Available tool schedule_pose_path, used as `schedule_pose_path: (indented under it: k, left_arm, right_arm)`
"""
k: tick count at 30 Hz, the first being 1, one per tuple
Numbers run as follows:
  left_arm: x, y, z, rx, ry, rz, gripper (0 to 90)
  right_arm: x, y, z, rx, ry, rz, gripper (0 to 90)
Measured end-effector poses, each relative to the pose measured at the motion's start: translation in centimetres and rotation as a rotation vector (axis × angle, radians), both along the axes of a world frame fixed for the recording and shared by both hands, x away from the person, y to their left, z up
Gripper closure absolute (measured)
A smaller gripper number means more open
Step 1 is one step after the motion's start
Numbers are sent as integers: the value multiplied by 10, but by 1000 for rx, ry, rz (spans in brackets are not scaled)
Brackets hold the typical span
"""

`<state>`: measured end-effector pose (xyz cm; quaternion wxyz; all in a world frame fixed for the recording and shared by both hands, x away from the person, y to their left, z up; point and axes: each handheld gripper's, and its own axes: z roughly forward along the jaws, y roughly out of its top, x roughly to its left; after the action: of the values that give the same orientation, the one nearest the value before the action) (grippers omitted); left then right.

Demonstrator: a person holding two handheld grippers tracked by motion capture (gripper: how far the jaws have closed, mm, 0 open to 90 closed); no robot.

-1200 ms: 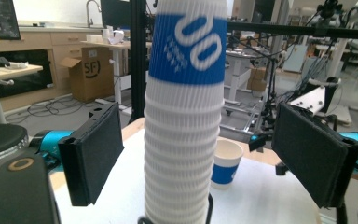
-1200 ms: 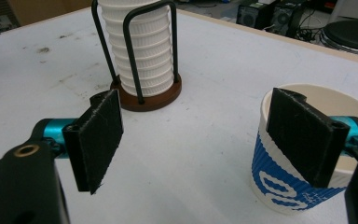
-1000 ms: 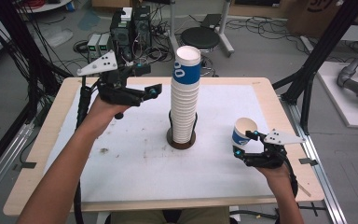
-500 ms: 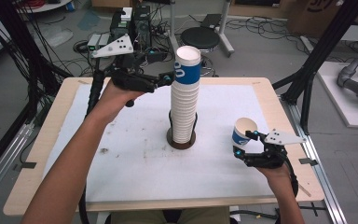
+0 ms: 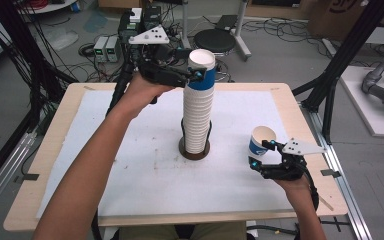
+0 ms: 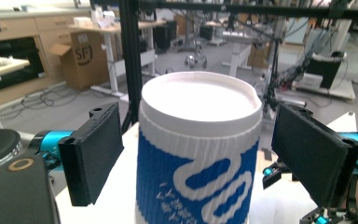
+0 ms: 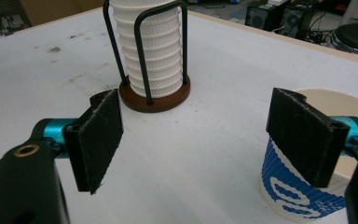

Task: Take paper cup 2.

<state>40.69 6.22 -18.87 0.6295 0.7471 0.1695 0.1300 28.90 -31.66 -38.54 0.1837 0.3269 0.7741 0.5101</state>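
Right now your left gripper (image 5: pixel 196 75) has its jaws wide on both sides of the top cup (image 6: pixel 200 149) of the stack (image 5: pixel 198 117), pads not touching. Your right gripper (image 5: pixel 260 155) sits open-jawed beside the single cup (image 5: pixel 261 141) on the table (image 5: pixel 105 165).

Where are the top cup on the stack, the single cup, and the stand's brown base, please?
top cup (image 6: pixel 200 154), left gripper view, blue sleeve.
single cup (image 5: pixel 261 141), high view, side wall.
brown base (image 7: pixel 156 100), right gripper view, front edge.
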Motion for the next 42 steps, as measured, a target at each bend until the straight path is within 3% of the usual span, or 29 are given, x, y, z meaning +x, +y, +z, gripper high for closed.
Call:
schedule_pose_path:
  k: [6, 10, 20, 25, 30, 42]
  left_arm:
    - [3, -9, -4, 13, 9, 1, 183]
    - [3, -11, -5, 17, 3, 8, 260]
    - [5, -10, -3, 23, 9, 5, 271]
    - [5, -8, 0, -7, 4, 3, 276]
    - [4, -6, 9, -36, -1, 6, 279]
    - [-1, 0, 47, -69, -54, 27, 282]
  right_arm:
    - [0, -2, 0, 4, 3, -2, 191]
    - [0, -2, 0, 5, 3, -2, 191]
    - [0, -2, 0, 8, 3, -5, 191]
    - [1, -2, 0, 3, -2, -2, 191]
    - [1, -1, -1, 8, 4, 1, 191]
    - [1, -1, 0, 11, 1, 4, 191]
